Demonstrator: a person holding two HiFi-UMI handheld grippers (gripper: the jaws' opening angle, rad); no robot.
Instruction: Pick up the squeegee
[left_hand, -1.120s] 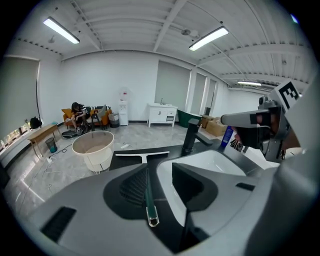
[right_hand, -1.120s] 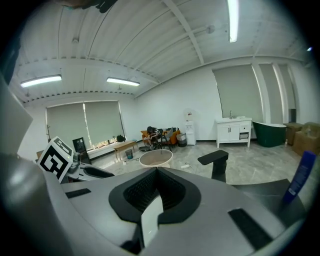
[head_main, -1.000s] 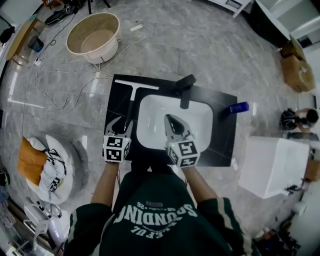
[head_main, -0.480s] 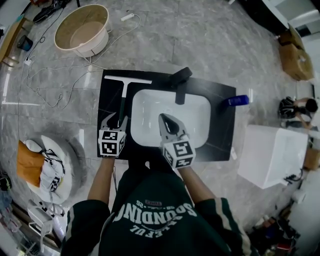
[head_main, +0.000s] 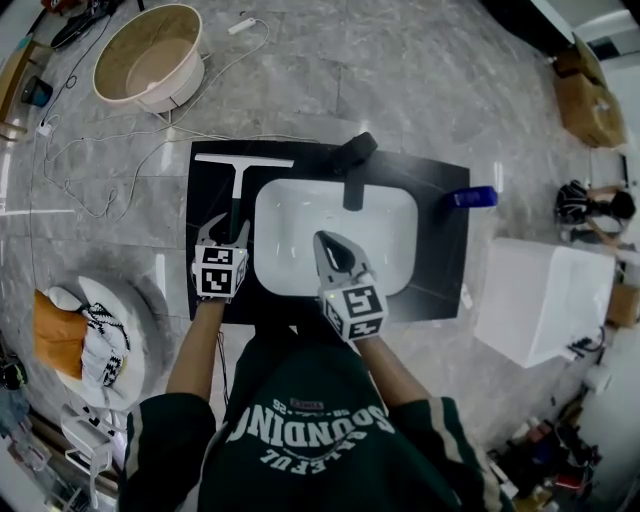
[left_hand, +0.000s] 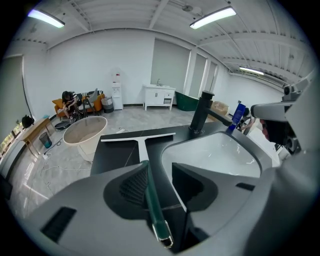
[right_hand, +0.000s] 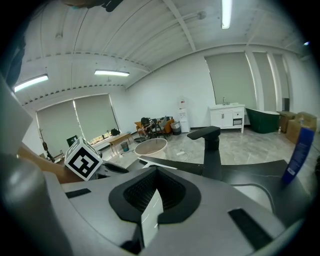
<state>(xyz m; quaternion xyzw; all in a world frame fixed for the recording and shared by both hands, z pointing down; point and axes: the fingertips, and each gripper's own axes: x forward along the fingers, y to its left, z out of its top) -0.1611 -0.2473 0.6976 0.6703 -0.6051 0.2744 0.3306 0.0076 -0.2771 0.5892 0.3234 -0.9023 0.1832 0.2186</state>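
The squeegee (head_main: 240, 163) lies flat on the black countertop (head_main: 445, 262), left of the white basin (head_main: 300, 215). Its white blade points away from me and its dark green handle (left_hand: 152, 200) runs back toward me. My left gripper (head_main: 226, 230) is open and straddles that handle. In the left gripper view the handle rests against the left jaw of the left gripper (left_hand: 162, 182), with a gap to the right jaw. My right gripper (head_main: 331, 245) hovers over the basin's near side, shut and holding nothing. The right gripper view shows the jaws of the right gripper (right_hand: 150, 202) pressed together.
A black faucet (head_main: 352, 160) stands at the basin's far rim, with a blue bottle (head_main: 472, 197) at the counter's right end. On the floor there are a beige tub (head_main: 150, 55) and loose cables at far left, and a white box (head_main: 540, 300) to the right.
My left gripper has moved forward along the counter, so the squeegee handle now sits between its jaws. The right gripper has stayed over the basin.
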